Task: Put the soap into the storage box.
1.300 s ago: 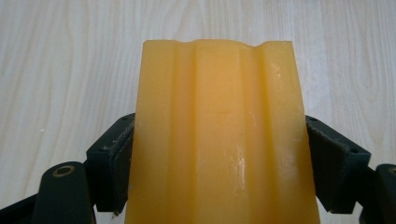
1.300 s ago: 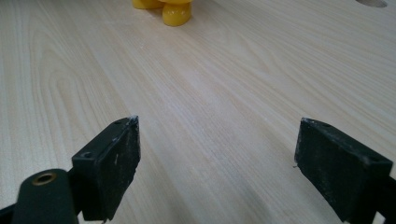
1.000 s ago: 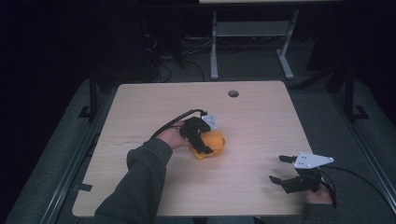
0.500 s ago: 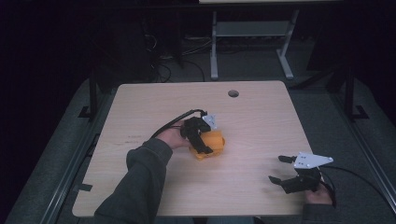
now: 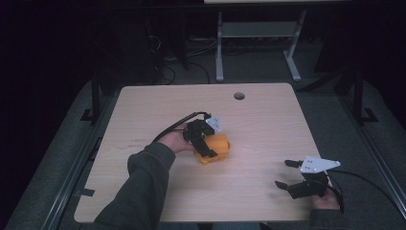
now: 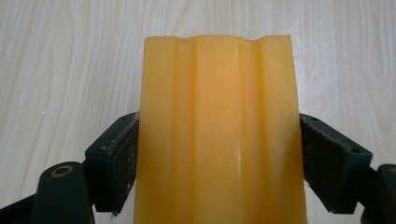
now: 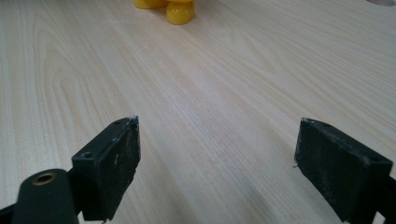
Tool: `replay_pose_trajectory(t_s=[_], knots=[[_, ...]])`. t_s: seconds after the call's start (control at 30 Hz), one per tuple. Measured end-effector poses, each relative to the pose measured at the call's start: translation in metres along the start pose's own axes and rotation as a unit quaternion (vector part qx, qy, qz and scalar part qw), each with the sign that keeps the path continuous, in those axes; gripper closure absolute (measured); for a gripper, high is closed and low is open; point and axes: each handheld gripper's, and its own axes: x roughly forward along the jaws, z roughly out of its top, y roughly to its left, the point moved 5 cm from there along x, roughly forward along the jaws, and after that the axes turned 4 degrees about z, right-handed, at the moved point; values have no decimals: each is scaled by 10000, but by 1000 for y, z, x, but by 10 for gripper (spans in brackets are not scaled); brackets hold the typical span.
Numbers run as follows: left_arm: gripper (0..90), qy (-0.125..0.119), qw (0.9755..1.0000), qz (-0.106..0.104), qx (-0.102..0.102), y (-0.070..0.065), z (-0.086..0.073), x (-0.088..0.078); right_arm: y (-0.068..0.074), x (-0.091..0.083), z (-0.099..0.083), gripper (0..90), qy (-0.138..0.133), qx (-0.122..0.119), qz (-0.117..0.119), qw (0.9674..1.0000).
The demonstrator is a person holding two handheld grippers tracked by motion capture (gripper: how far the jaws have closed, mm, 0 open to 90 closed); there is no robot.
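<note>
My left tongs clamp a waxy, ridged yellow block mid-bench, pale woodgrain. My right tongs sit near the front right corner, gaping wide, holding nothing.

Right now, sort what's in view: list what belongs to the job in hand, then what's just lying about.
In the job:
- orange block, clamped by the left gripper
- right gripper, open over bare table, nothing between its jaws

Just about:
- cable hole in the tabletop
- grey stand and floor cables beyond the table
</note>
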Motion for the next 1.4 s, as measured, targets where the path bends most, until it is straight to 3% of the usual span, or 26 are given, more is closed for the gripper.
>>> replay_pose_trajectory(t_s=[0.4, 0.7, 1.4], knots=[[198, -87, 9999, 80, -13, -2, -3, -8, 0, 0, 0, 137, 11, 9, -14, 10000], [215, -306, 9994, 185, -23, -3, -3, -24, 0, 2, 0, 137, 47, -7, -22, 10000], [214, -319, 9987, 374, -143, -7, -17, -40, 0, 2, 0, 137, 67, -2, -95, 9999]])
